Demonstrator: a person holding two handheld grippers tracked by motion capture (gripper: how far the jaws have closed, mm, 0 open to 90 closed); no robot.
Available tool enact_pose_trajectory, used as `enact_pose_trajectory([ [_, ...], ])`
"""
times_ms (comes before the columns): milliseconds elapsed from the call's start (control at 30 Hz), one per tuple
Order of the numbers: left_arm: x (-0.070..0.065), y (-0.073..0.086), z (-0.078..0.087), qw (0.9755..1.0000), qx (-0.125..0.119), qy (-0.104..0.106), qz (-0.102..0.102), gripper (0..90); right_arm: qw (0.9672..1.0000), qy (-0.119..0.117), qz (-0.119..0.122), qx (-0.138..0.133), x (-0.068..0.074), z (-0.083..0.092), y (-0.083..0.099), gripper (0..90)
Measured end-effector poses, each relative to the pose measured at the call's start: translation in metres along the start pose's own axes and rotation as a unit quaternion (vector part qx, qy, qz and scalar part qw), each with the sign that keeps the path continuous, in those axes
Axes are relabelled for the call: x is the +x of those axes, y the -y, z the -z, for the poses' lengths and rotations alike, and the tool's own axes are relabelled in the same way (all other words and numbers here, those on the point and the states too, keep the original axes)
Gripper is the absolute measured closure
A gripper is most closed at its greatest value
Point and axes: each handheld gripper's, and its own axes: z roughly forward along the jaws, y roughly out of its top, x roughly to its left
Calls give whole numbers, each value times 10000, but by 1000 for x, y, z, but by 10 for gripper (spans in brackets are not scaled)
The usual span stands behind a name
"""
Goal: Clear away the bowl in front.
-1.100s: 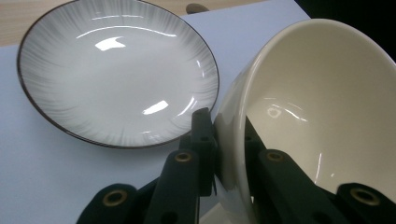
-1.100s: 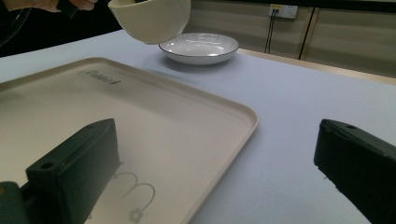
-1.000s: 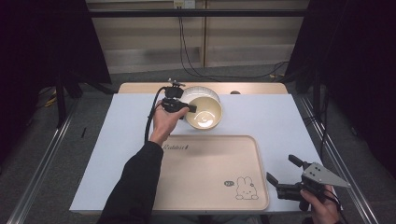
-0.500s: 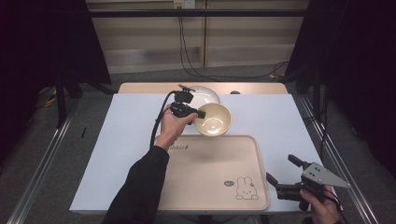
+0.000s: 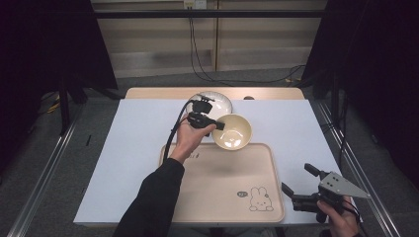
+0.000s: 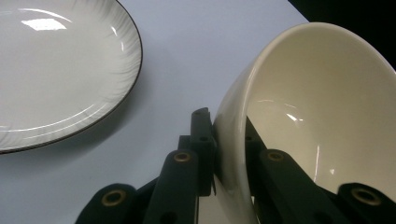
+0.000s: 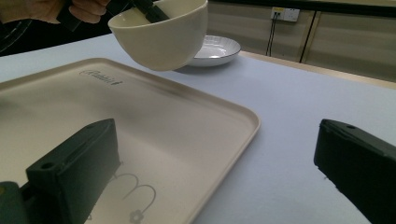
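Now the left tongs (image 5: 218,125) are clamped on the rim of the cream bowl (image 5: 232,131), one jaw inside and one outside. A second ago the bowl sat up on the white plate (image 5: 211,101); it has since been lifted off and carried lower in the frame, and it hangs over the top edge of the tan tray (image 5: 223,210) (the one with a little bunny drawn on it). I think the bowl is going to be set down on the tray next. The right tongs (image 5: 299,183) wait at the lower right with jaws apart, holding nothing. Nothing on the white desk (image 5: 133,148) blocks the way.
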Motion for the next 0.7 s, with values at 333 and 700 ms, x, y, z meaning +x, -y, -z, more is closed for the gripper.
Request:
enact_pose_trajectory([
  [333, -15, -5, -13, 9993, 250, 61, -286, 825, 10000, 7, 0, -10, 0, 0, 0, 0],
  [700, -32, -13, -32, 9983, 382, 214, -390, 826, 10000, -7, 10, -8, 0, 0, 0, 0],
])
